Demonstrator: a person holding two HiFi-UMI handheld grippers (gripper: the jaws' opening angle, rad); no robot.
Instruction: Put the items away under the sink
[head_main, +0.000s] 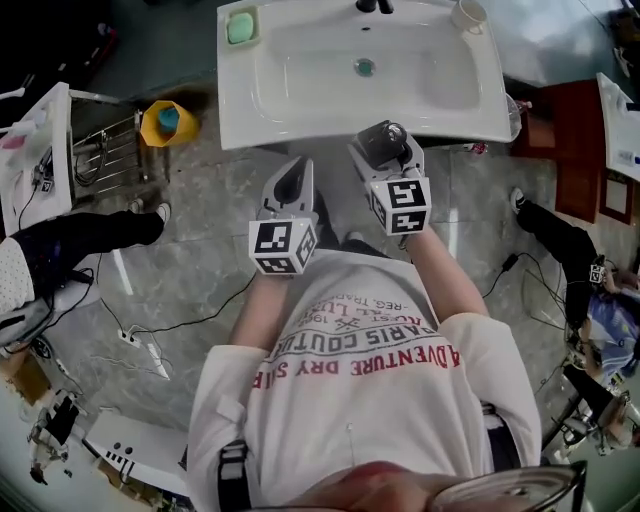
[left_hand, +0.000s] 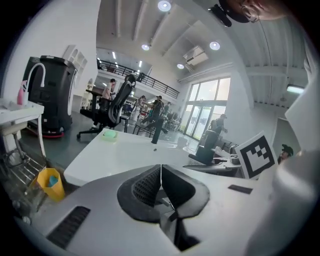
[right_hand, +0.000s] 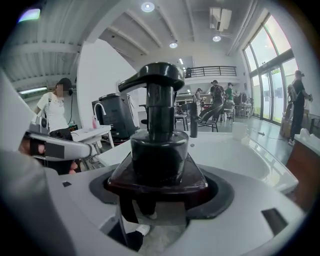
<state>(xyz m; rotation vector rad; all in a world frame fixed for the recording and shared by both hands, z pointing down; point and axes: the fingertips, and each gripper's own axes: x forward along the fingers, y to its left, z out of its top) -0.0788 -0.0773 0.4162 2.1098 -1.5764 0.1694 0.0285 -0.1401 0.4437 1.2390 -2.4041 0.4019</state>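
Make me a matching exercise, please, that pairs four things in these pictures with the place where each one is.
Things:
1. pump bottle
2. green soap bar
3. yellow bucket
4. cup

Places:
A. on the floor, left of the sink
B. far right corner of the sink
C. between the jaws of the right gripper
D. far left corner of the sink

Pairs: 1-C, 2-D, 3-A, 4-B
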